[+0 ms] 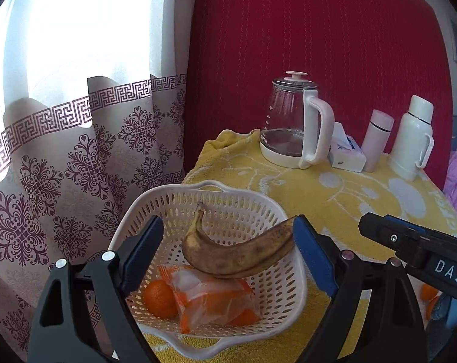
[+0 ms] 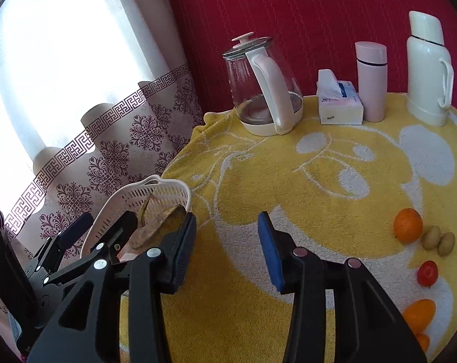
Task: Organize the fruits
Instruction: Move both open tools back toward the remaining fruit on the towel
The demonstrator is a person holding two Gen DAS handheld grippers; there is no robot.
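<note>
Partly done: the banana point(image 1: 237, 254), a mandarin point(image 1: 159, 298) and a packet lie in the white basket point(image 1: 292, 296). Left hand-held gripper point(image 1: 228, 257) gapes above it; right hand-held gripper point(image 2: 227, 248) spread, empty. Orange point(image 2: 408, 225), tomato point(image 2: 427, 273) wait far right on the tabletop point(image 2: 258, 175).

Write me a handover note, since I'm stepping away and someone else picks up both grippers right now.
Left gripper: open, over the basket, empty.
Right gripper: open, empty, over bare towel.
In the basket: banana on top, a snack packet, an orange.
Left on the towel, to the right: big orange, two small brownish fruits, a red fruit, more orange ones at the edge.
Next, probably: right gripper fetches these.
</note>
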